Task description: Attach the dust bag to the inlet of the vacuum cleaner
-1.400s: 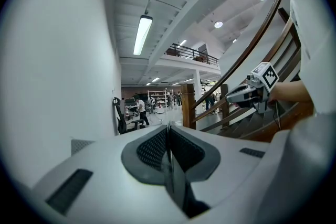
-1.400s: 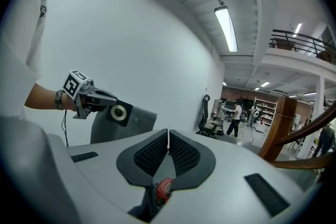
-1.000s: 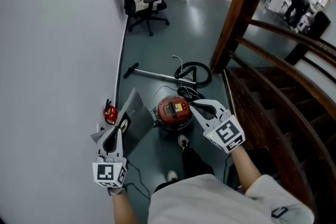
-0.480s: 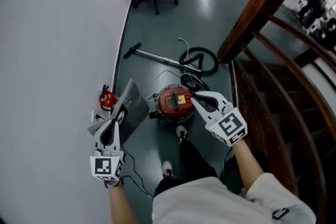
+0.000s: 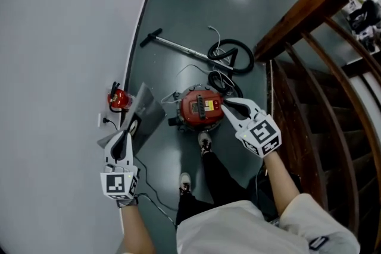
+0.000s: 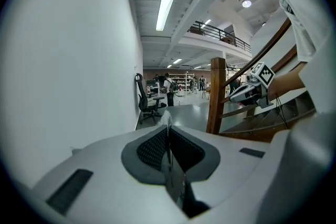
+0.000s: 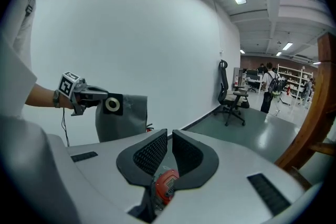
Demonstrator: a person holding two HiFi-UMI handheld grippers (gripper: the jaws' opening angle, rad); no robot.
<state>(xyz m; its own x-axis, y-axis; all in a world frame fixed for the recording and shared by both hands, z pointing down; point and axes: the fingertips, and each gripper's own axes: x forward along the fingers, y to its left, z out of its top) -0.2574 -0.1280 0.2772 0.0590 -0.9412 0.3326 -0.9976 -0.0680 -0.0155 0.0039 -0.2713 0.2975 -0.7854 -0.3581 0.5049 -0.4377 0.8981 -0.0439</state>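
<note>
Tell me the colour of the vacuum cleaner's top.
Red, with a yellow label, on the vacuum cleaner; clearest in the head view.

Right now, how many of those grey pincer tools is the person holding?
2. The left gripper, by the wall, grips the grey dust bag; the right gripper, shut and empty, hangs over the red vacuum cleaner.

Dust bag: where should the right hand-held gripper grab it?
Probably the stiff black collar, at the edge opposite the left hand-held gripper, clear of its round opening; the grey dust bag hanging below it looks limp.
</note>
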